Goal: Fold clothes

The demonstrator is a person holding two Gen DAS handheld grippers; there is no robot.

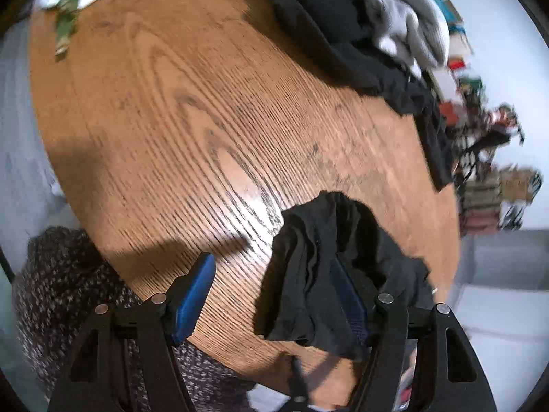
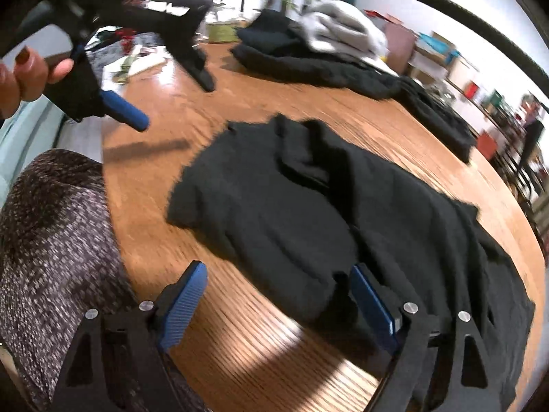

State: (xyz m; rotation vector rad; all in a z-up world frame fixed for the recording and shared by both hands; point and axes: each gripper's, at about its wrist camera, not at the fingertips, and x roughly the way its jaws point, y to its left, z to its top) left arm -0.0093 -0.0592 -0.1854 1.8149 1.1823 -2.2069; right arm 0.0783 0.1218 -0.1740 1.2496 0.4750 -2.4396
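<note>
A black garment [image 2: 308, 206] lies spread and rumpled on the wooden table [image 2: 154, 178]. My right gripper [image 2: 277, 267] is open above its near edge; cloth lies between the jaws beside the right pad [image 2: 372, 305], and the pads do not press on it. The left gripper [image 2: 175, 104], held by a hand [image 2: 27, 68], hovers open at the upper left. In the left wrist view the left gripper [image 1: 271, 261] stands wide open over the table [image 1: 206, 120]. A bunch of black cloth [image 1: 326, 257] covers the tip of its right finger [image 1: 350, 302].
A pile of black clothes [image 1: 326, 27] with grey ones [image 1: 405, 24] on top sits at the table's far side [image 2: 308, 44]. A speckled knit sleeve [image 2: 51, 223] is at the near left edge. A leaf [image 1: 68, 7] lies far left. Cluttered shelves [image 1: 480, 189] stand beyond the table.
</note>
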